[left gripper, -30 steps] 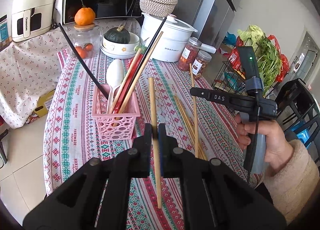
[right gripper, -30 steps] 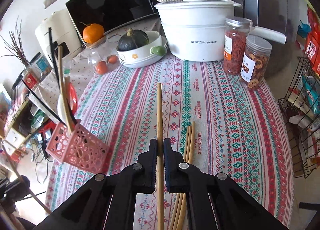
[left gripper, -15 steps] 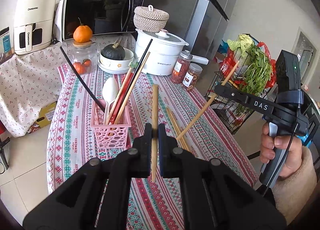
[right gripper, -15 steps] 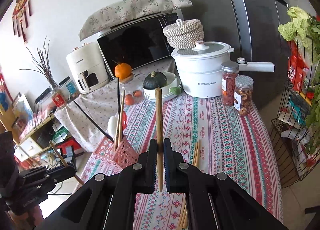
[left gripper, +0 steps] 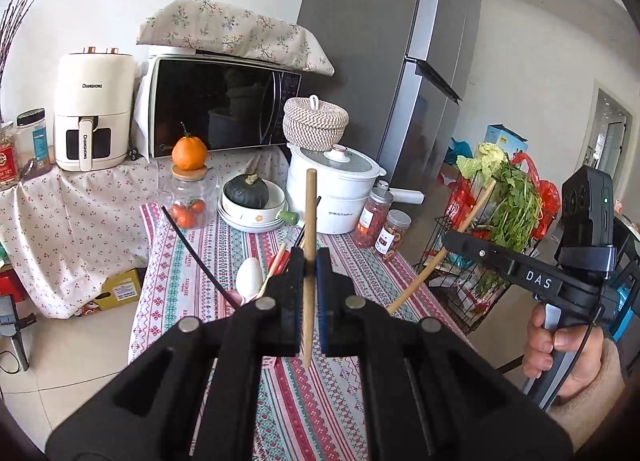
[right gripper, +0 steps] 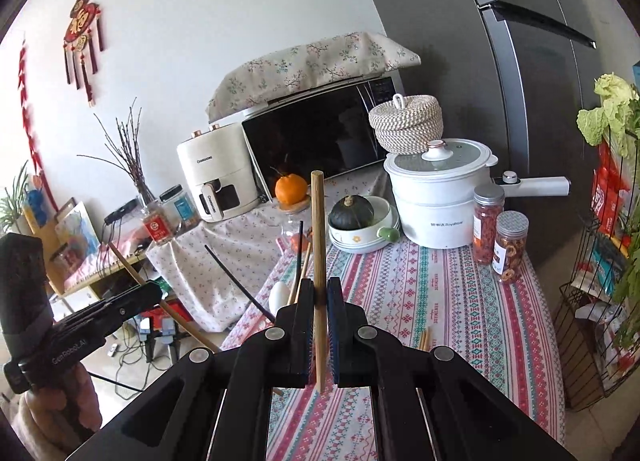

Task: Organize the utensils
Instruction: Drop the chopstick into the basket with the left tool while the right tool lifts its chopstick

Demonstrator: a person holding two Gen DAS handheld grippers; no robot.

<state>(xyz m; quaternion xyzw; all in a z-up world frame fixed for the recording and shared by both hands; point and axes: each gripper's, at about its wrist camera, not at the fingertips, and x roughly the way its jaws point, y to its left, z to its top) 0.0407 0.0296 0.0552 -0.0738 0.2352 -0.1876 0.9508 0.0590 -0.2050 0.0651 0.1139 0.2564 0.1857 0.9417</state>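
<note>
My left gripper [left gripper: 307,261] is shut on a wooden chopstick [left gripper: 309,229] held upright, high above the table. My right gripper [right gripper: 320,293] is shut on another wooden chopstick [right gripper: 318,229], also upright. Each gripper shows in the other's view with its chopstick: the right one [left gripper: 448,239] at the right, the left one [right gripper: 154,293] at the left. The pink utensil basket is mostly hidden behind my fingers; a white spoon [left gripper: 249,285] and a black chopstick [left gripper: 192,245] stick out of it. More wooden chopsticks [right gripper: 424,339] lie on the tablecloth.
At the table's far end stand a white pot [left gripper: 340,189], two spice jars [left gripper: 376,217], a bowl with a squash [left gripper: 248,197] and a glass jar under an orange [left gripper: 188,177]. A microwave [left gripper: 224,105] and air fryer [left gripper: 94,117] stand behind. A wire vegetable rack [left gripper: 480,245] is at right.
Both grippers have risen and tilted up, each lifting its chopstick off the table. The basket has dropped low in both views behind my fingers.
</note>
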